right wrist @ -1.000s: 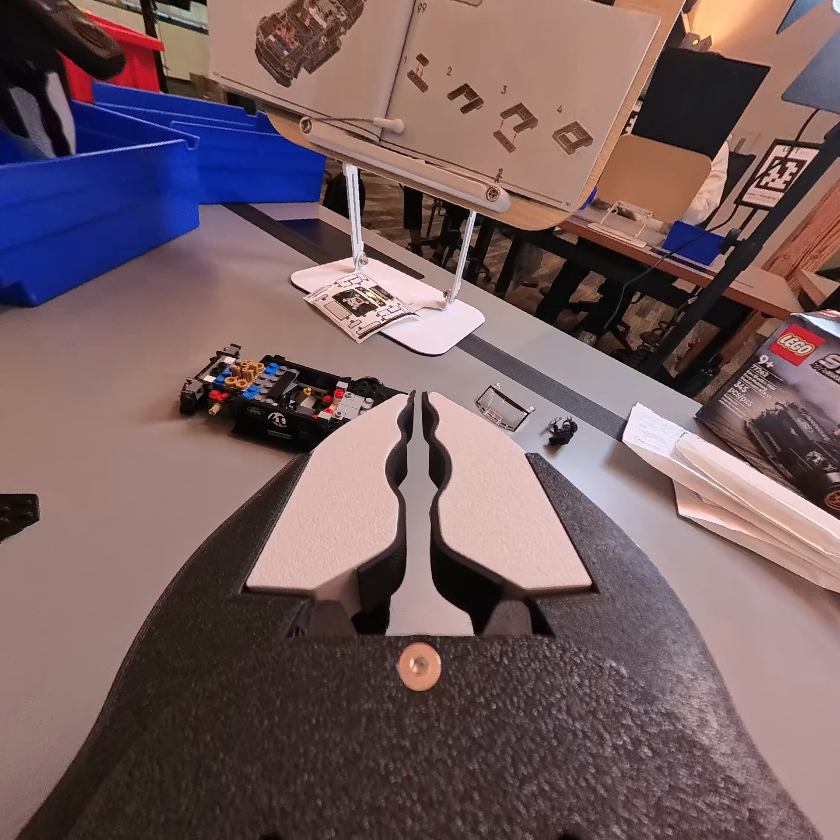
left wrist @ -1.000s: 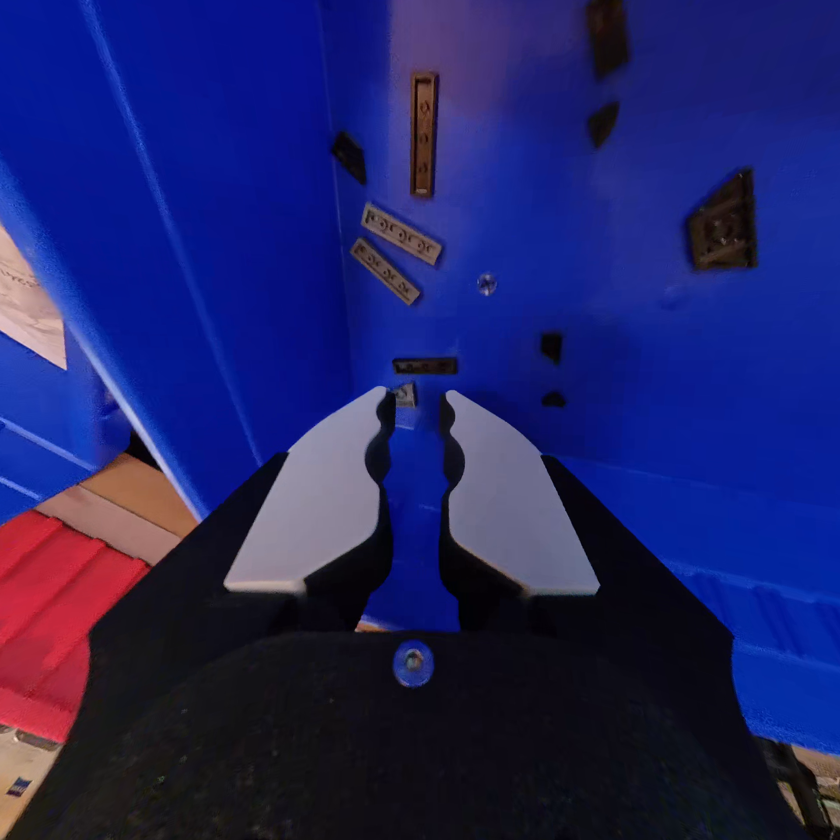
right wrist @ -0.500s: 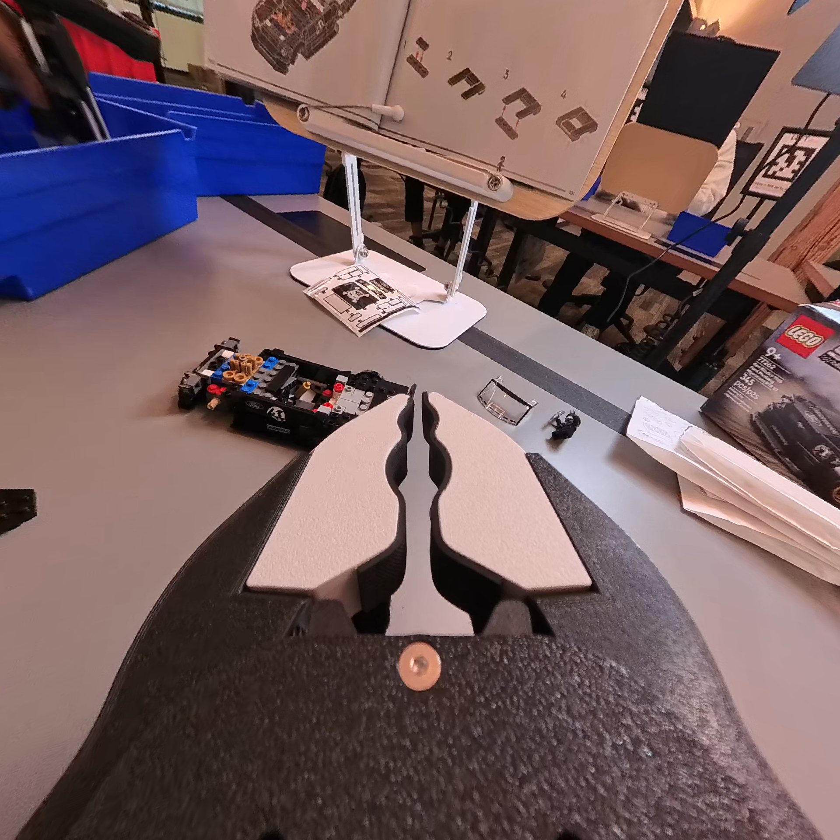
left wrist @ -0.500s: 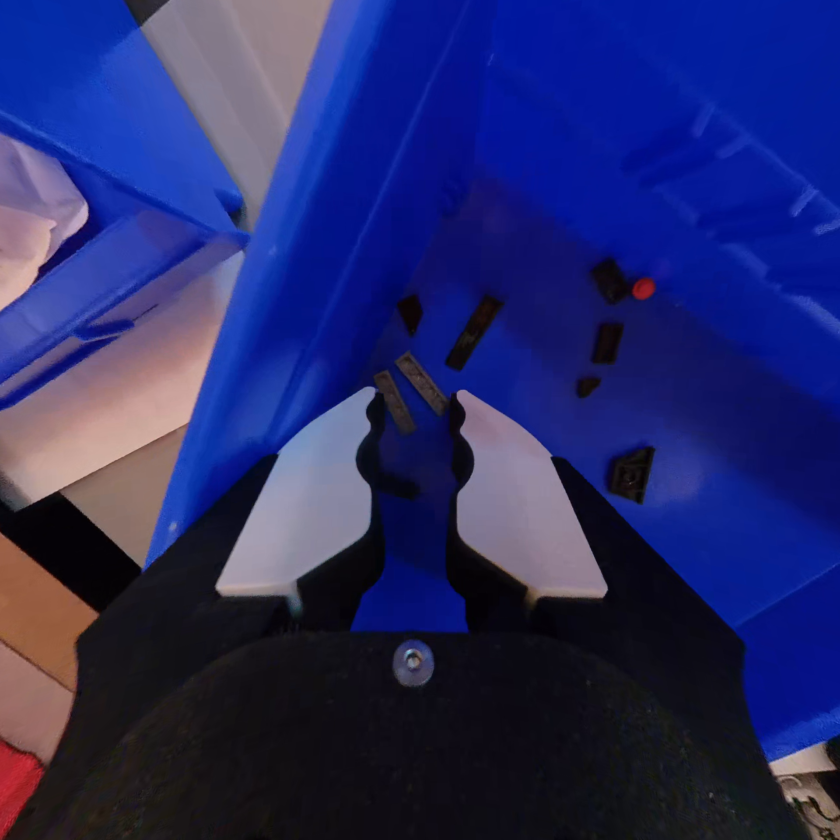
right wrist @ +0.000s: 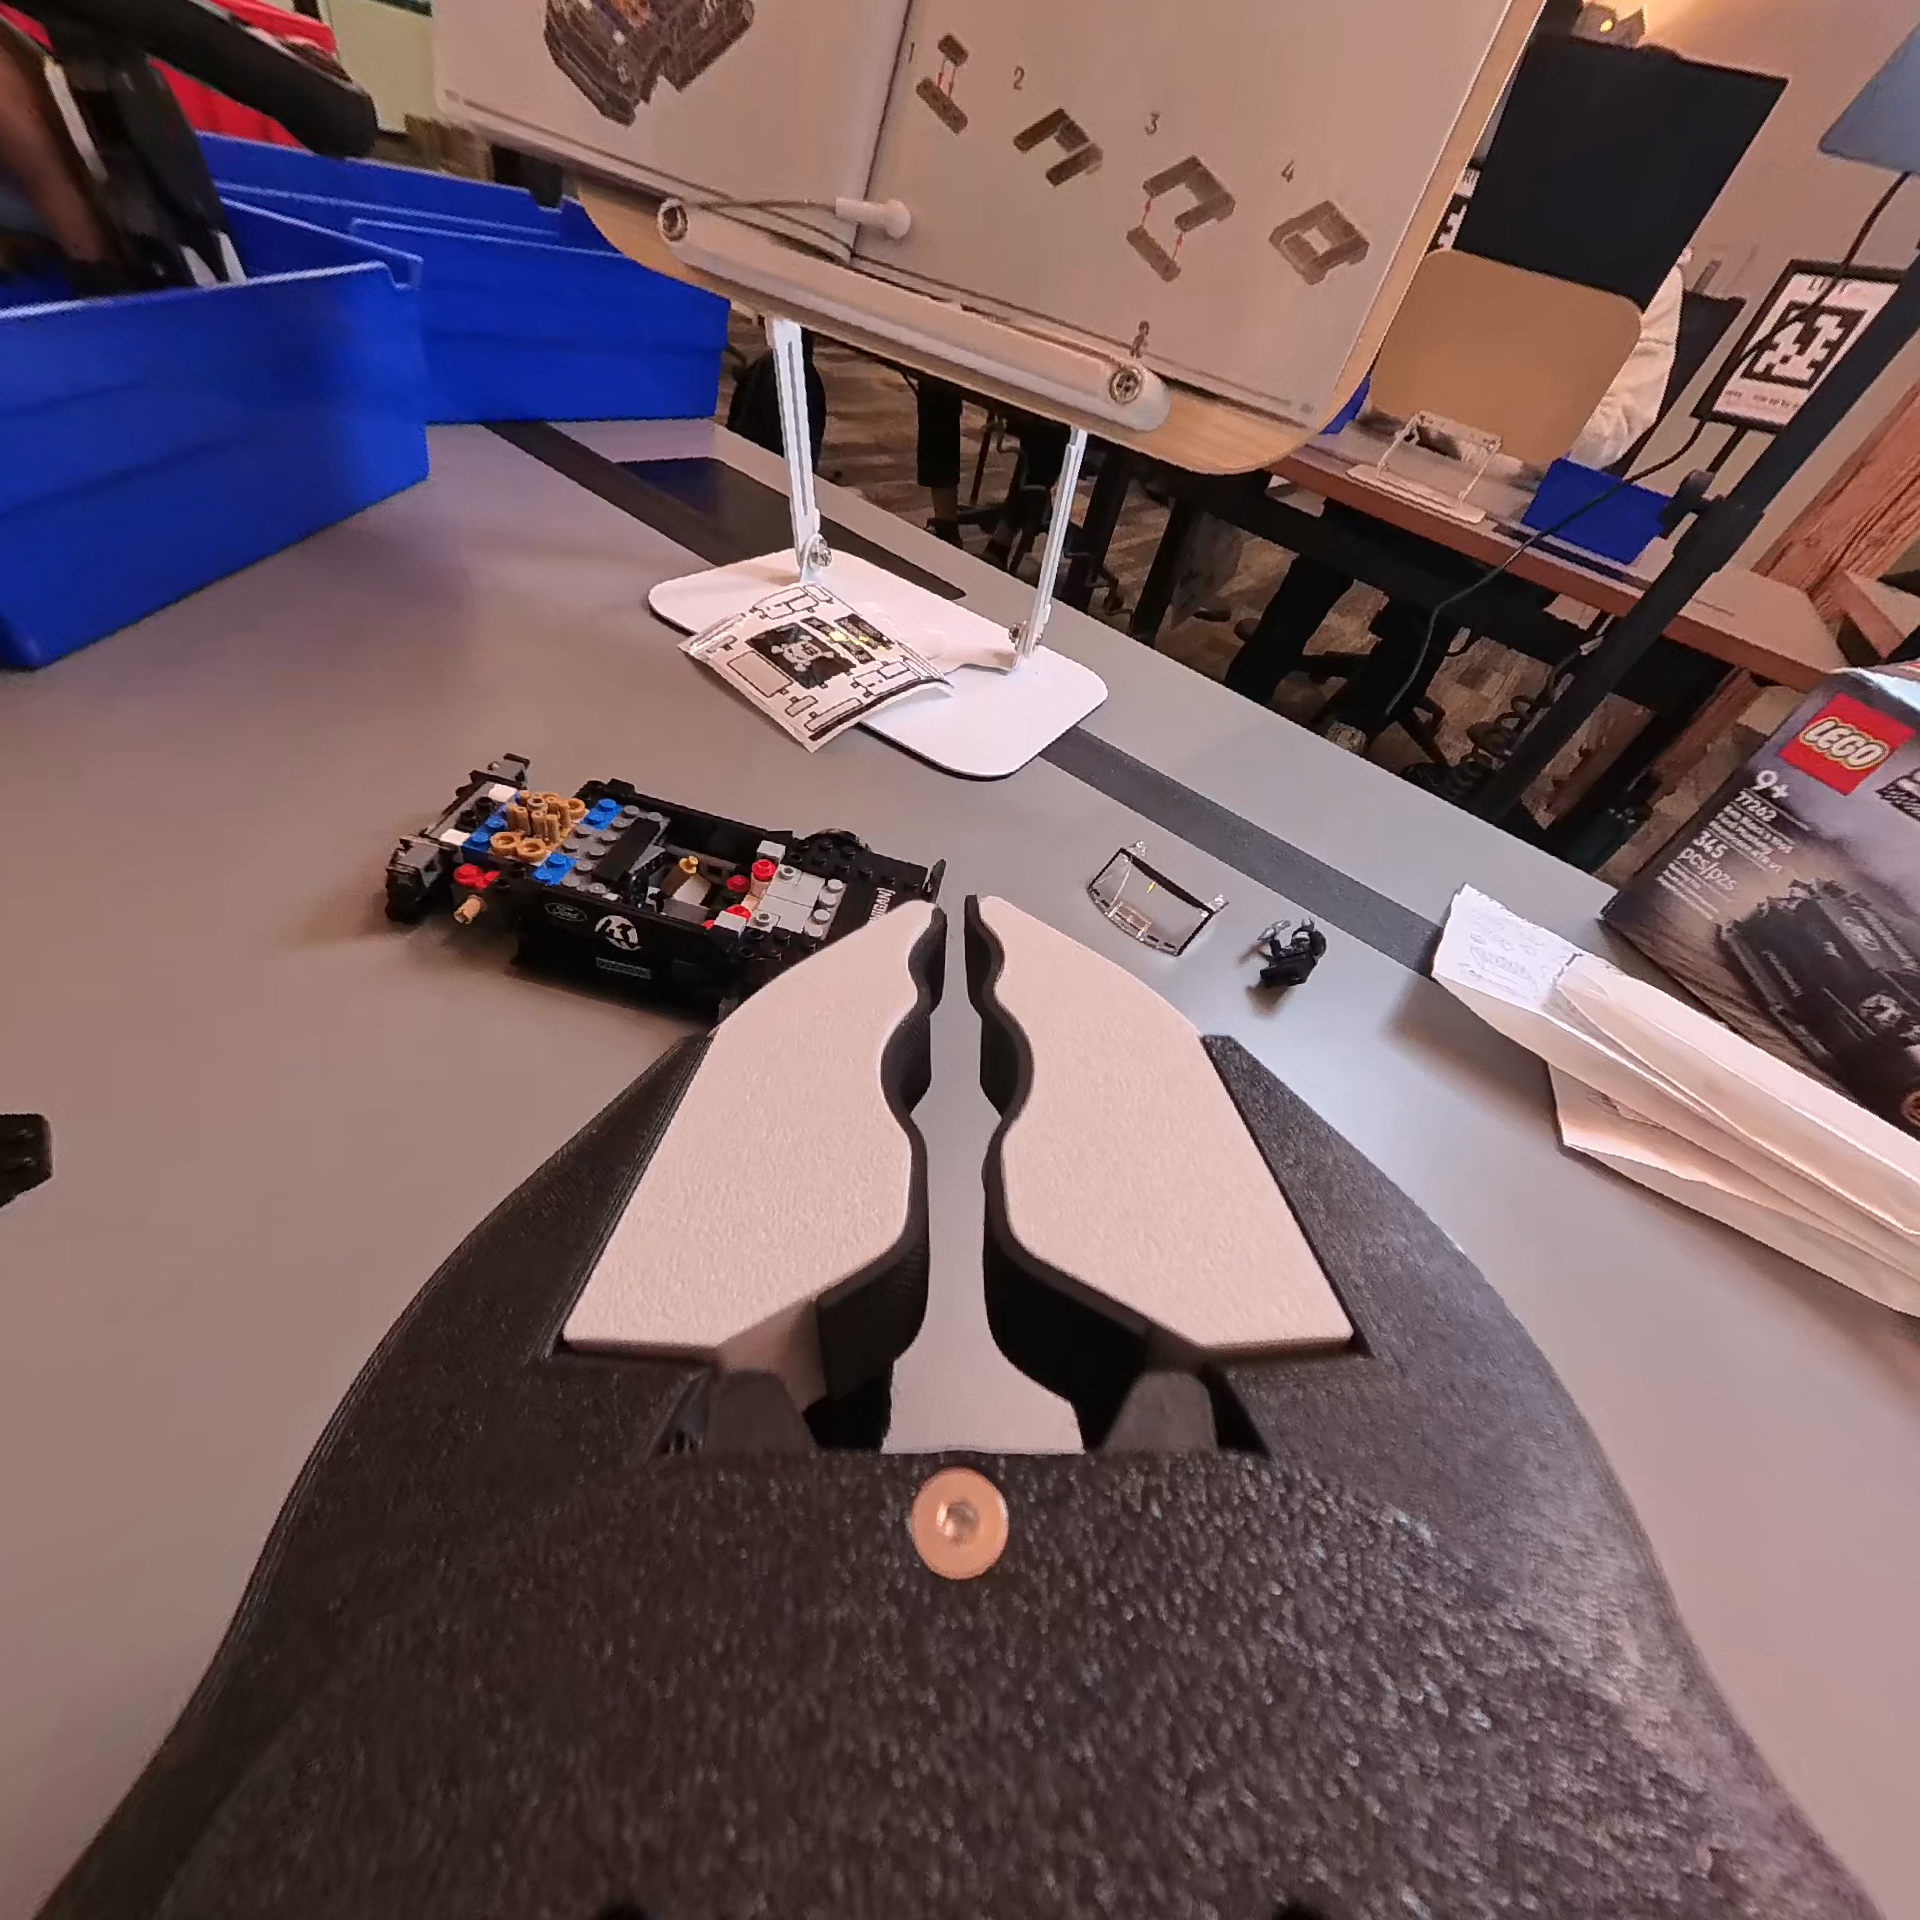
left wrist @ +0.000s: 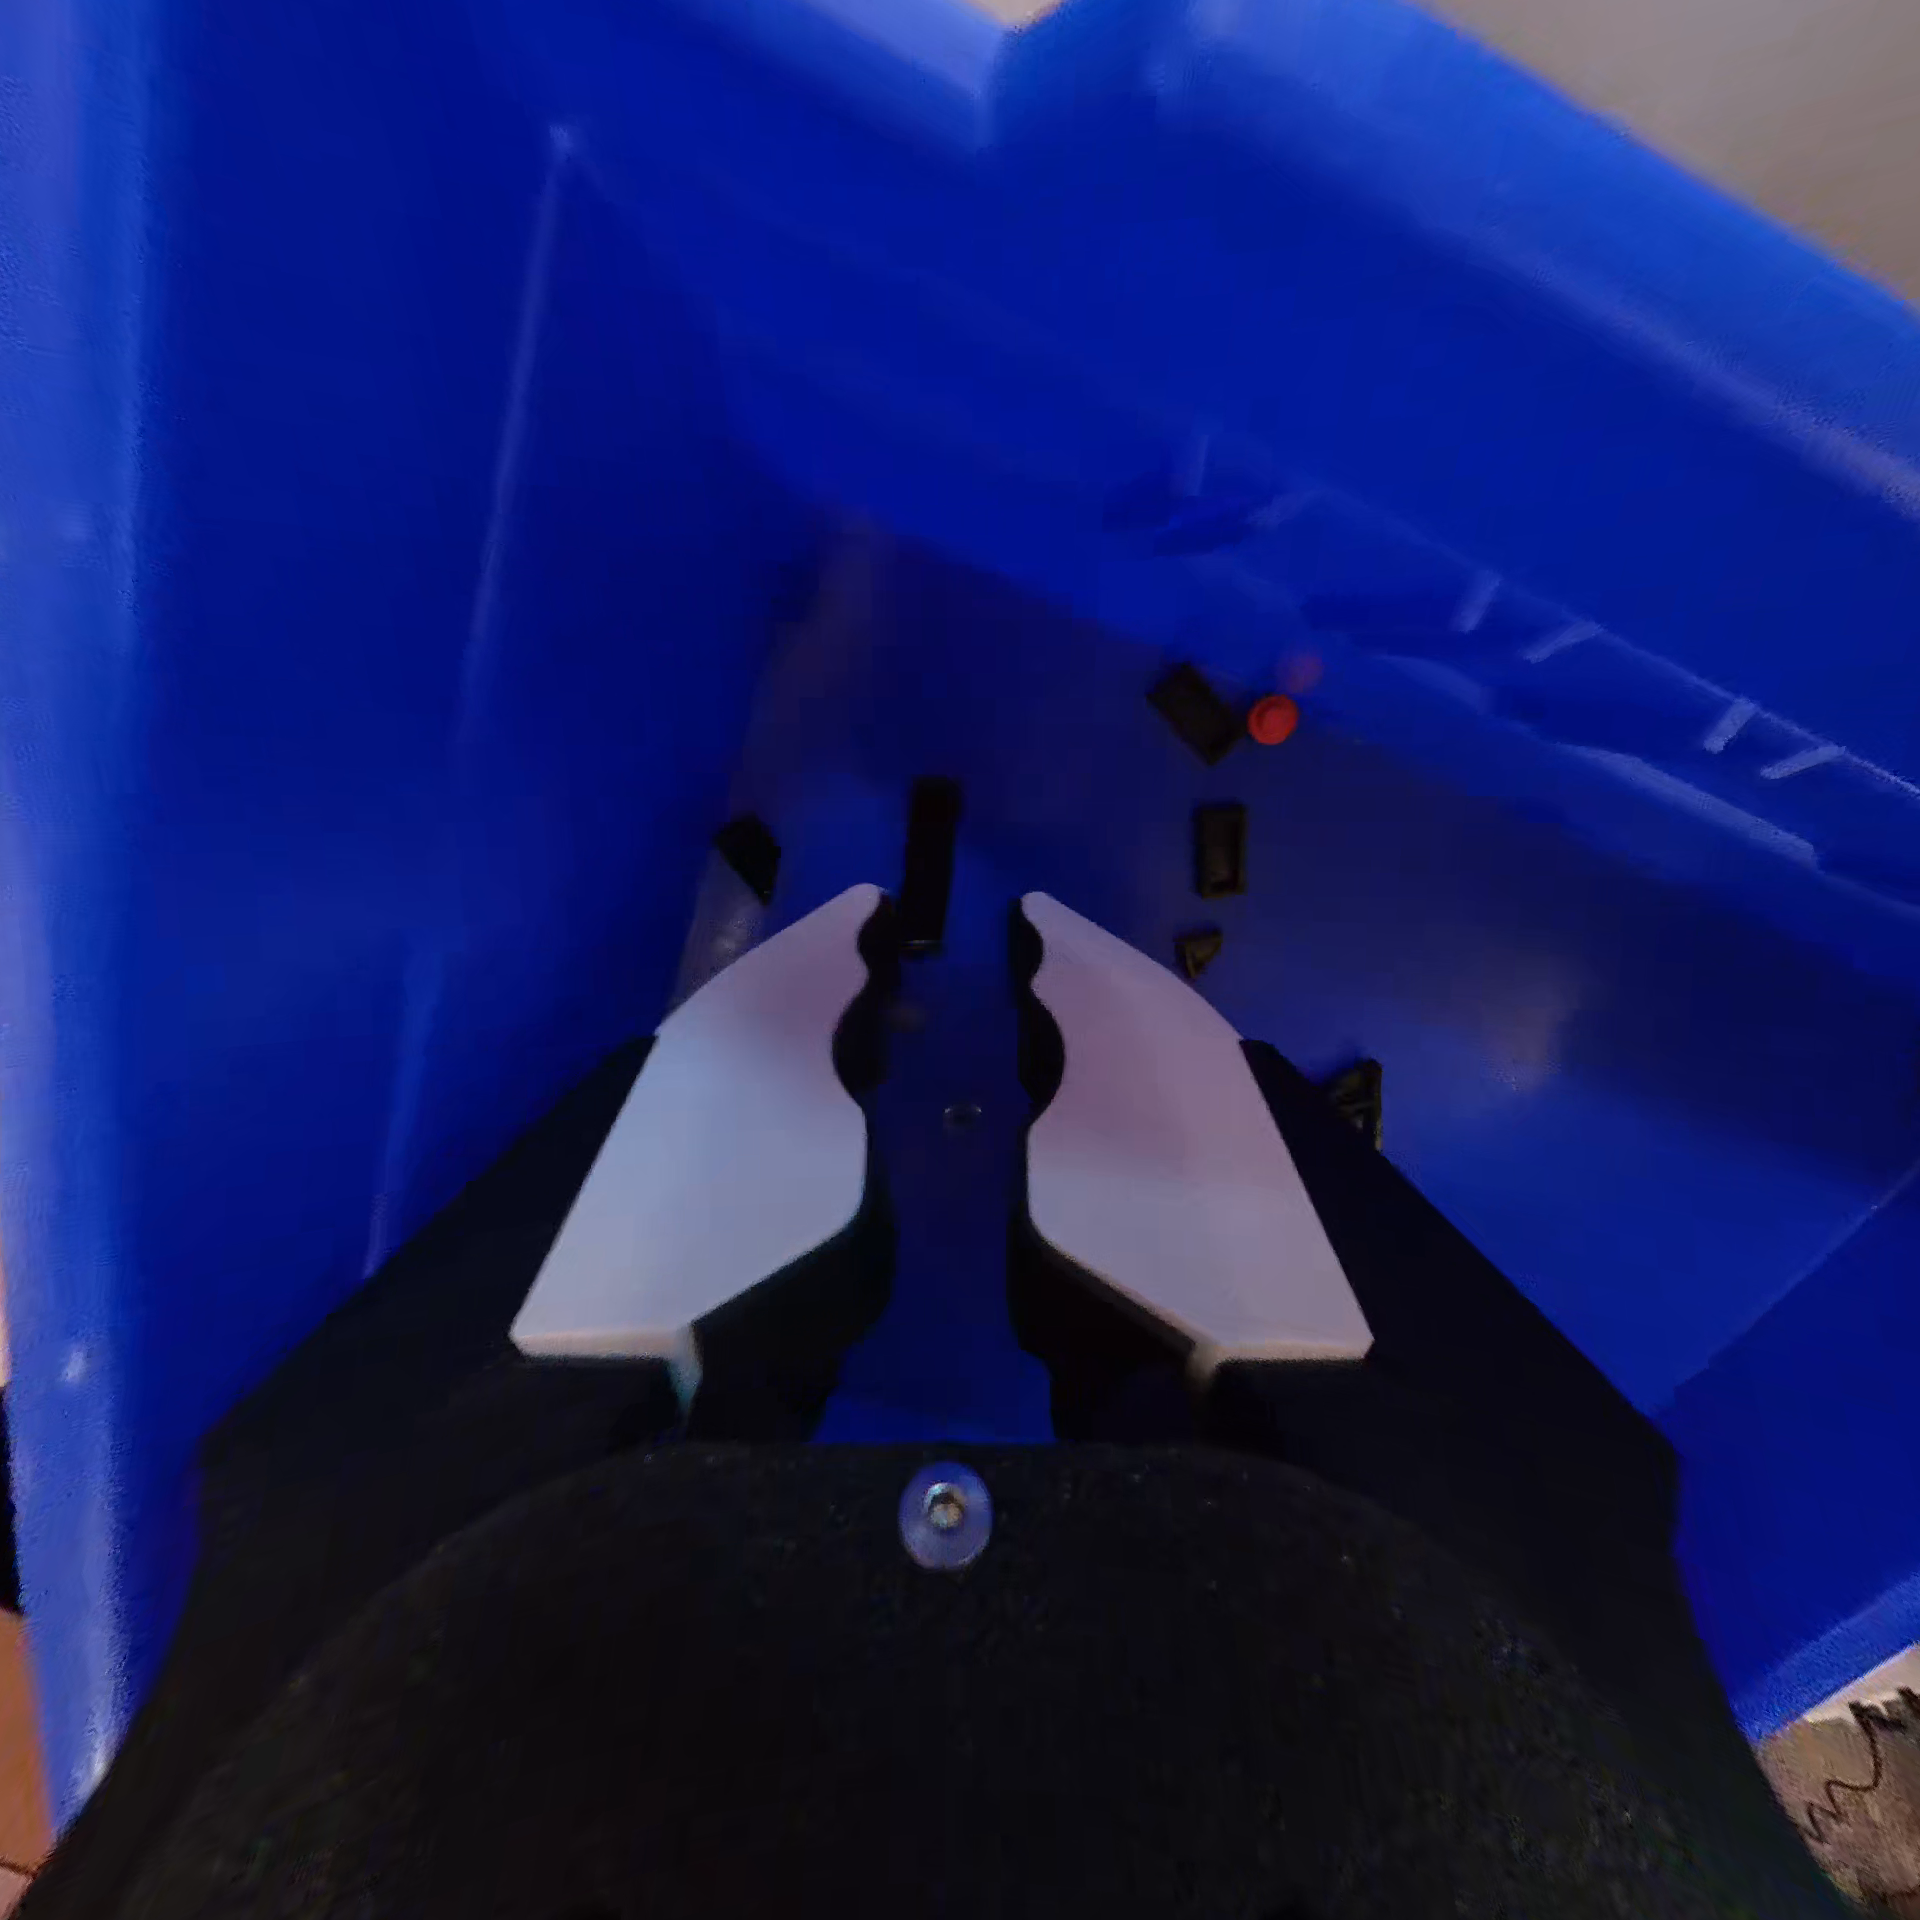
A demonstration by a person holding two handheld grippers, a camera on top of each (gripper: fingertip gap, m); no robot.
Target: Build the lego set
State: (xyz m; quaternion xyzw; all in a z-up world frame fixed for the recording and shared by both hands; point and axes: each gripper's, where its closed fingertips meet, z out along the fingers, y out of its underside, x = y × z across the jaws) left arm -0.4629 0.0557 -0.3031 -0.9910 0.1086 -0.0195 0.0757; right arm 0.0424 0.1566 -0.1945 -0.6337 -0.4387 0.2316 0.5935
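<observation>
Blue walls of the parts bin (left wrist: pixel 1455 436) surround the left gripper (left wrist: pixel 948 914), its jaws narrowly parted and empty over a long black plate (left wrist: pixel 928 860), with other loose black pieces nearby. Beside the book stand (right wrist: pixel 966 717), the half-built black car (right wrist: pixel 644 883) lies open-topped, its windscreen (right wrist: pixel 1151 899) unfitted: much remains. Right gripper (right wrist: pixel 954 916) hovers nearly closed, empty.

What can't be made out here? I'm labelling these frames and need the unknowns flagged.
- Left wrist view: the dark pieces in the blue bin are blurred; exact shapes unclear.
- Left wrist view: a piece is partly hidden behind the left gripper.
- Right wrist view: the right gripper covers the lego car's near end.
- Right wrist view: a black piece is cut off at the edge.
</observation>
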